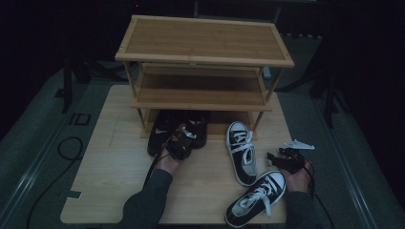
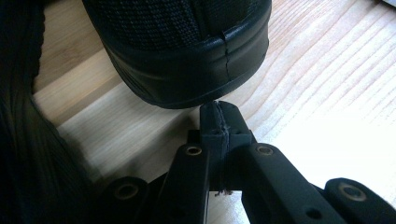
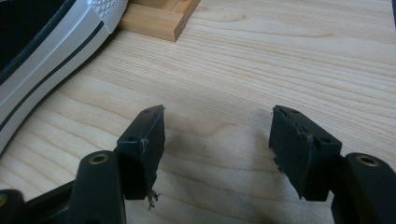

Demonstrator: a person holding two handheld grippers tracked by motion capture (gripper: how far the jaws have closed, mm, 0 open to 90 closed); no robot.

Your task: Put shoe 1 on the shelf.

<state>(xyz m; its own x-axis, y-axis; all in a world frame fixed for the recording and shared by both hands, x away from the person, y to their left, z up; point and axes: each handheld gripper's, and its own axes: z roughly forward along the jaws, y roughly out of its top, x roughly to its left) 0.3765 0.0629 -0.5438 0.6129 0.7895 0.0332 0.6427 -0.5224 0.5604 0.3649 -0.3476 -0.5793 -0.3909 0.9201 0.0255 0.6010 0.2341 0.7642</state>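
Dim table (image 1: 114, 157), black shoes (image 1: 165, 126) half-hidden under rack (image 1: 200, 62)

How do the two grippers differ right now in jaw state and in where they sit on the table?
The left gripper has its jaws shut together with nothing between them; the right gripper has its jaws open over bare table. The left gripper sits at the heel of a black shoe in front of the wooden rack; the right gripper sits by the black-and-white sneakers. Both hold nothing.
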